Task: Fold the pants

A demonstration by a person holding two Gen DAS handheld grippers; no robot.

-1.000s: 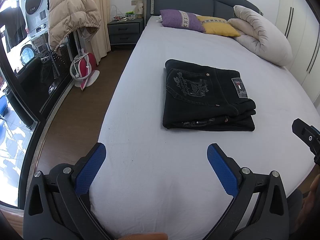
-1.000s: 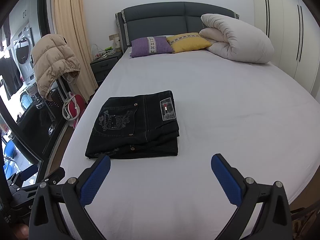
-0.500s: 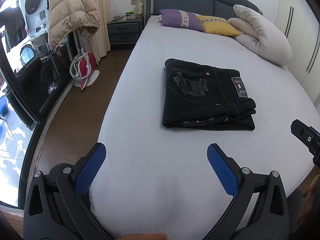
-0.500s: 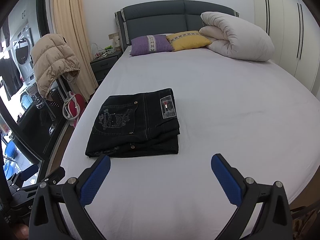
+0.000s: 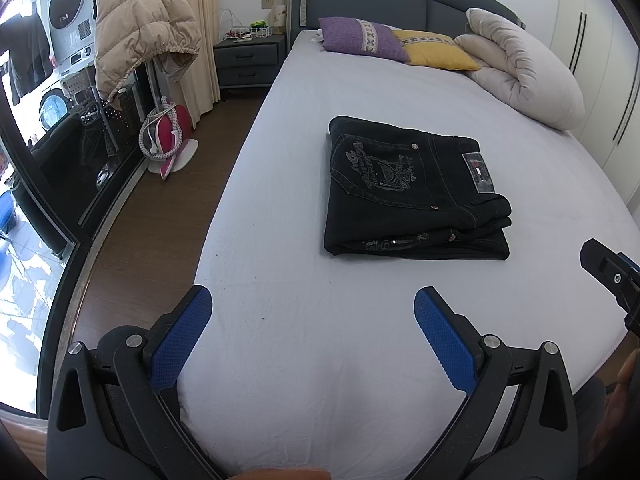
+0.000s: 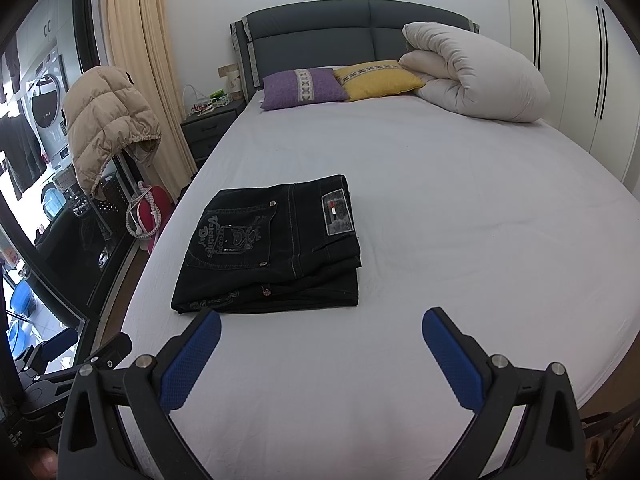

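Note:
The black pants (image 5: 412, 188) lie folded into a compact rectangle on the white bed sheet (image 5: 304, 168), back pocket and label facing up. They also show in the right wrist view (image 6: 276, 244). My left gripper (image 5: 312, 320) is open and empty, held above the near part of the bed, short of the pants. My right gripper (image 6: 320, 344) is open and empty, just in front of the pants' near edge. Its tip shows at the right edge of the left wrist view (image 5: 608, 276).
A purple pillow (image 6: 302, 88), a yellow pillow (image 6: 378, 78) and a rolled white duvet (image 6: 476, 72) lie at the headboard. Left of the bed are a wood floor (image 5: 160, 208), a nightstand (image 5: 248, 60), a beige jacket (image 5: 140, 28) on a stand and a red iron (image 5: 168, 136).
The right wrist view has tilted down a little, so the bed sits slightly lower in it. The left gripper and the pants have not moved.

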